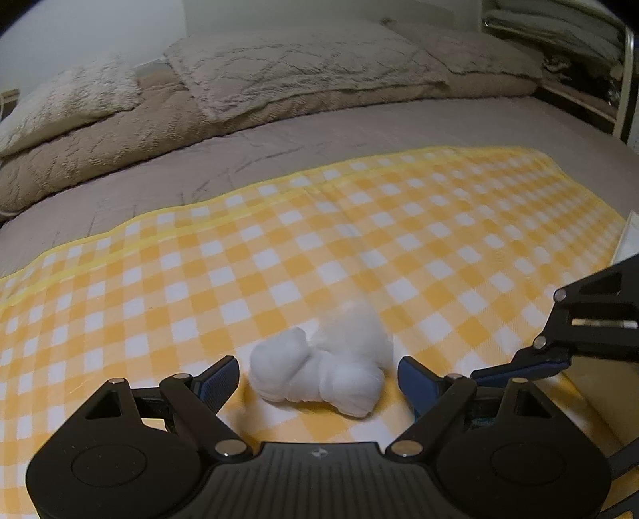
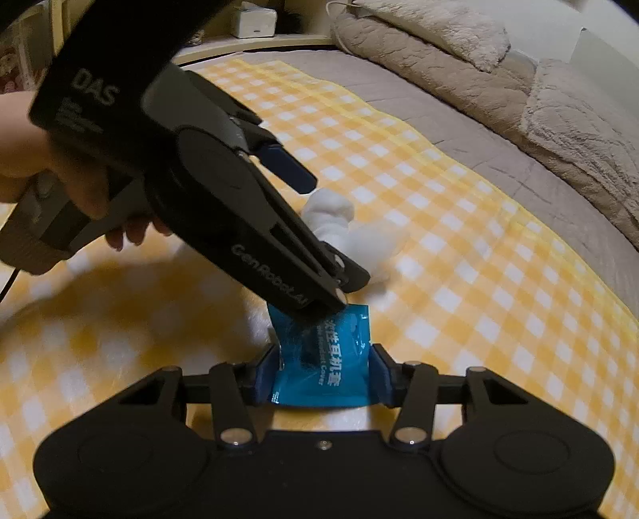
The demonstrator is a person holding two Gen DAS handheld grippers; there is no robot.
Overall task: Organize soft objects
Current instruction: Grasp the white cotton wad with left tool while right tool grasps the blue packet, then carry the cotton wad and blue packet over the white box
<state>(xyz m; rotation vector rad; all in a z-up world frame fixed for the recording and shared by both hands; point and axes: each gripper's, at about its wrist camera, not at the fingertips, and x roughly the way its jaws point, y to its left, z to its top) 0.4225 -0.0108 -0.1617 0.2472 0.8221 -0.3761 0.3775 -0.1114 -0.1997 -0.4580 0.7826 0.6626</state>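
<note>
A white knotted soft bundle [image 1: 319,369] lies on the yellow-and-white checked cloth [image 1: 279,247]. My left gripper [image 1: 319,377] is open, its blue-padded fingers on either side of the bundle, close to it. In the right wrist view the bundle [image 2: 351,227] lies partly hidden behind the left gripper [image 2: 315,231], which reaches down from the upper left. My right gripper [image 2: 325,371] is shut on a blue plastic packet [image 2: 325,359] with white print, held just above the cloth. The right gripper's fingers show at the right edge of the left wrist view [image 1: 519,363].
The cloth covers a grey bed [image 1: 279,135]. Fluffy beige pillows and a folded blanket [image 1: 279,76] lie along the far side. A metal rack [image 1: 623,80] stands at the back right. A shelf with a white box [image 2: 255,20] is beyond the bed.
</note>
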